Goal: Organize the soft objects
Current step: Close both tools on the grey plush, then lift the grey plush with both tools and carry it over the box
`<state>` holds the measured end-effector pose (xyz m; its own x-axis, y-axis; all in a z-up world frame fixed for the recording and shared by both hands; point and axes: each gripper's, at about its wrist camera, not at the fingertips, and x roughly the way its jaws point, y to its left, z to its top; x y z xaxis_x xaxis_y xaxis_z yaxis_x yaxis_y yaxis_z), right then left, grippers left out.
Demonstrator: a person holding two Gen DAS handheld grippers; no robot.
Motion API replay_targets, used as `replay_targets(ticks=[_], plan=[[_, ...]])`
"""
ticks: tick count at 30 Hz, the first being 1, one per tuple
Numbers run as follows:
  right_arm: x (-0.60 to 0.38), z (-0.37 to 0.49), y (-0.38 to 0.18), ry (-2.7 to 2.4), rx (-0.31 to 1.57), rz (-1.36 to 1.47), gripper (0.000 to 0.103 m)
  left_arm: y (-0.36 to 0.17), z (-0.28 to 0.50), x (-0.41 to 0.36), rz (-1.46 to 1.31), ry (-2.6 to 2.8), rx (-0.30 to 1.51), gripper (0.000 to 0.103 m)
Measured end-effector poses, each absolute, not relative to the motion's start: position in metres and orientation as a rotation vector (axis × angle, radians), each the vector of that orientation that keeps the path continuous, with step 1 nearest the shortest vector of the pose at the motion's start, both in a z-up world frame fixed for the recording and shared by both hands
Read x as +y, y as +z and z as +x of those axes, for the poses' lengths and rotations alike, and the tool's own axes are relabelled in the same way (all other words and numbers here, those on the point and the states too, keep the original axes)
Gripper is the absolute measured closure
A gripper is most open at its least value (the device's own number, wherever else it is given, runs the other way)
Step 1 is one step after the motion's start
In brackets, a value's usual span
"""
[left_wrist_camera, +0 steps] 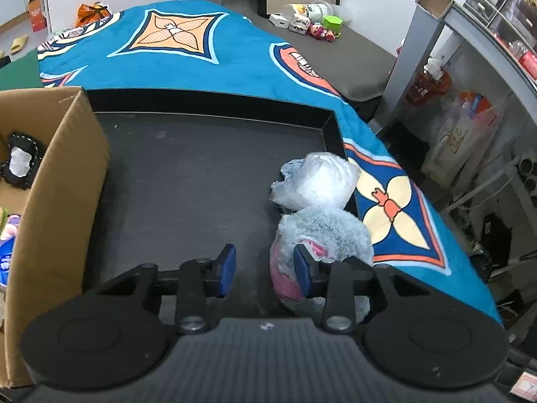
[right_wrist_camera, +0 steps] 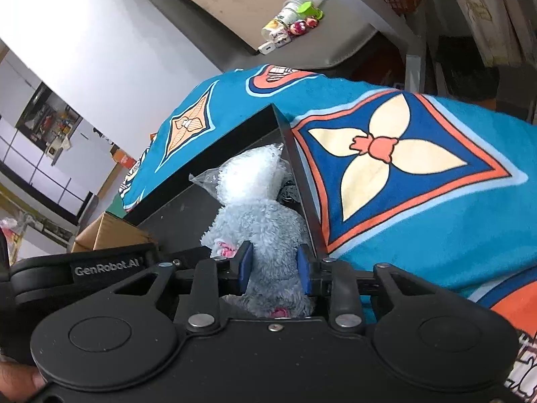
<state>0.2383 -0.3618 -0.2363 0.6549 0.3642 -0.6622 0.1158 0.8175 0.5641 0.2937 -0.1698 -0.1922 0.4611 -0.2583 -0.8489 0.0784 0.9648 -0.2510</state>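
your right gripper (right_wrist_camera: 273,270) has its jaws narrowed onto the grey plush toy (right_wrist_camera: 265,231), which sits in the near right corner of the black tray (left_wrist_camera: 208,100), touching a bagged white fluffy item (left_wrist_camera: 319,178). your left gripper (left_wrist_camera: 265,270) stands part open beside the toy, gripping nothing. the toy looks light and squashy, so i'd pinch deep into the body, not the fur.

plush toy (left_wrist_camera: 322,231): grey, pink patches | tray (left_wrist_camera: 188,174): black | blanket (left_wrist_camera: 214,47): blue, orange-cream diamonds
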Motion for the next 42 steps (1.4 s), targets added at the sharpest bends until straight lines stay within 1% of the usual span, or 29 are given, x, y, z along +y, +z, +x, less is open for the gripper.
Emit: replay_targets(ticks=[5, 8, 9, 15, 16, 19, 21, 24, 30, 42], plan=[[-0.365, 0.239, -0.239, 0.158, 0.862, 0.649, 0.079, -0.184, 0.292, -0.171, -0.226, -0.25, 1.039, 0.067], [-0.366, 0.24, -0.239, 0.158, 0.861, 0.659, 0.081, -0.189, 0.294, -0.176, -0.209, -0.244, 1.063, 0.067], [-0.366, 0.24, -0.24, 0.157, 0.861, 0.662, 0.081, -0.192, 0.295, -0.175, -0.226, -0.245, 1.07, 0.069], [-0.367, 0.241, -0.242, 0.158, 0.867, 0.668, 0.082, -0.201, 0.297, -0.174, -0.279, -0.26, 1.093, 0.071], [-0.367, 0.241, -0.241, 0.158, 0.867, 0.666, 0.082, -0.203, 0.298, -0.173, -0.295, -0.262, 1.101, 0.073], [-0.365, 0.241, -0.241, 0.165, 0.868, 0.653, 0.083, -0.207, 0.298, -0.172, -0.33, -0.273, 1.117, 0.084], [-0.364, 0.241, -0.241, 0.172, 0.864, 0.647, 0.084, -0.206, 0.297, -0.174, -0.32, -0.275, 1.106, 0.088], [-0.365, 0.241, -0.24, 0.174, 0.863, 0.653, 0.084, -0.203, 0.295, -0.174, -0.315, -0.278, 1.097, 0.09], [-0.364, 0.237, -0.233, 0.184, 0.856, 0.658, 0.085, -0.192, 0.288, -0.171, -0.291, -0.289, 1.071, 0.091], [-0.336, 0.227, -0.202, 0.221, 0.827, 0.596, 0.085, -0.164, 0.271, -0.146, -0.29, -0.262, 1.026, 0.091]])
